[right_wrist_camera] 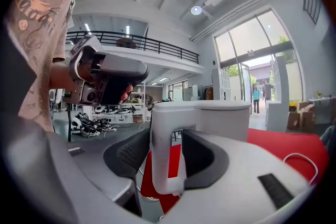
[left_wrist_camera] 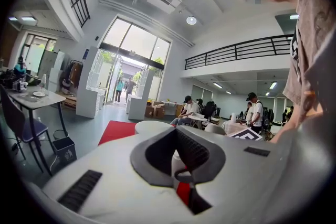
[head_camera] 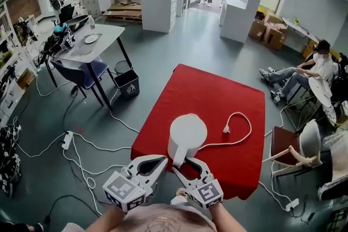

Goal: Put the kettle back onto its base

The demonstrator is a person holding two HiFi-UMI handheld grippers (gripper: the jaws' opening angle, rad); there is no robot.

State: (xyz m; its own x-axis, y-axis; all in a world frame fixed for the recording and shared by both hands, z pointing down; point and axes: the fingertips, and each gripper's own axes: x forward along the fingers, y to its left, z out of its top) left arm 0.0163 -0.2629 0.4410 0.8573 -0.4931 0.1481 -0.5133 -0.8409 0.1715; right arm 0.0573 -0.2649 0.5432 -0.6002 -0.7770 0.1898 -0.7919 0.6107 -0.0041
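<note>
The kettle [head_camera: 186,136] stands upright near the front of the red table [head_camera: 228,89], and its cord [head_camera: 239,133] runs out from under it to a loose plug [head_camera: 225,129], so it looks already seated on its base, though the base itself is hidden beneath it. The right gripper [head_camera: 186,164] has its jaws spread wide on either side of the handle [right_wrist_camera: 163,149], apparently not pressing it. The left gripper [head_camera: 163,160] hangs just beside it with jaws drawn together on nothing, so only backing away seems left.
</note>
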